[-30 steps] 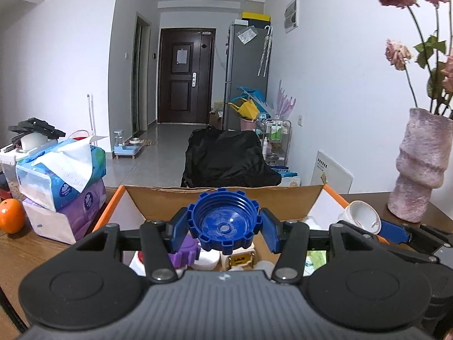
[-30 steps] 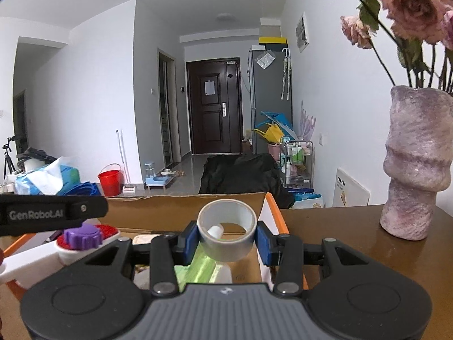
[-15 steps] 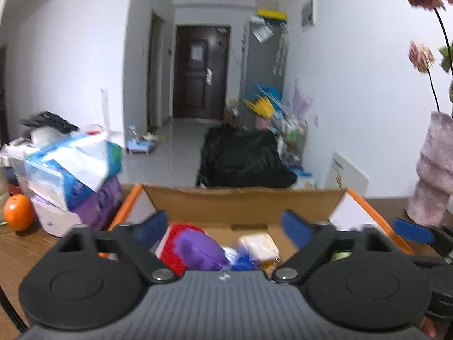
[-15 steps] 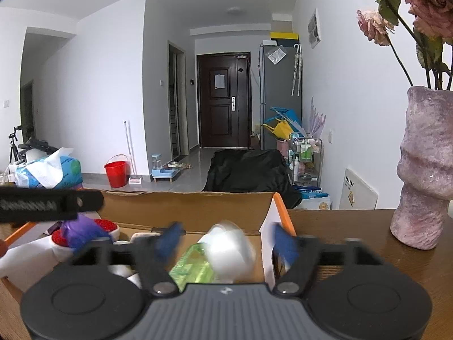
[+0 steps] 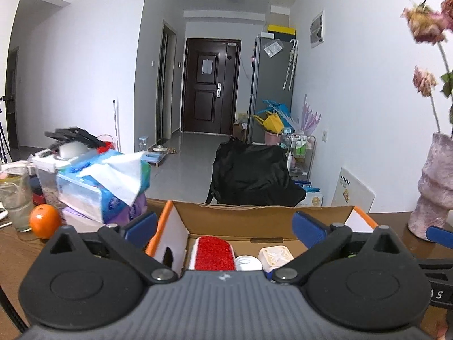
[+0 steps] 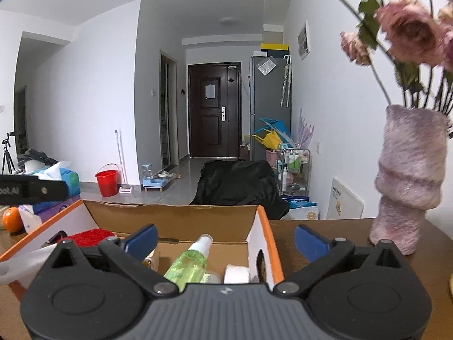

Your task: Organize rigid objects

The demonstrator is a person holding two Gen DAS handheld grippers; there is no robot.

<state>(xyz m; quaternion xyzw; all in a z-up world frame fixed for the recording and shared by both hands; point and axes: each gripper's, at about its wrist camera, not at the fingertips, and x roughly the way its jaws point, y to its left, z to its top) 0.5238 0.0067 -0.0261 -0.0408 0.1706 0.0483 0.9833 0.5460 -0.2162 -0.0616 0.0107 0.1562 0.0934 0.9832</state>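
The left gripper [image 5: 223, 226] was clamping a blue cap a second ago; its jaws have just been opening and are now standing at their widest with nothing between them, the cap no longer showing. The cardboard box [image 5: 263, 215] is sitting just ahead of and below its fingers, straddled by the 2 blue pads. In it, between the jaws, a red-topped brush [image 5: 213, 253] is lying with its long axis pointing away from the tool, a white ribbed cap [image 5: 248, 262] just right of it, then a cream square lid [image 5: 275, 256].

The right gripper [image 6: 225, 239] was squeezing a roll of tape; its jaws have likewise just been opening and are gaping fully, empty. The white roll [image 6: 237, 273] is lying in the box below them, near the right wall. Left of it, a green spray bottle [image 6: 189, 263] is lying tilted, nozzle pointing away and slightly right.
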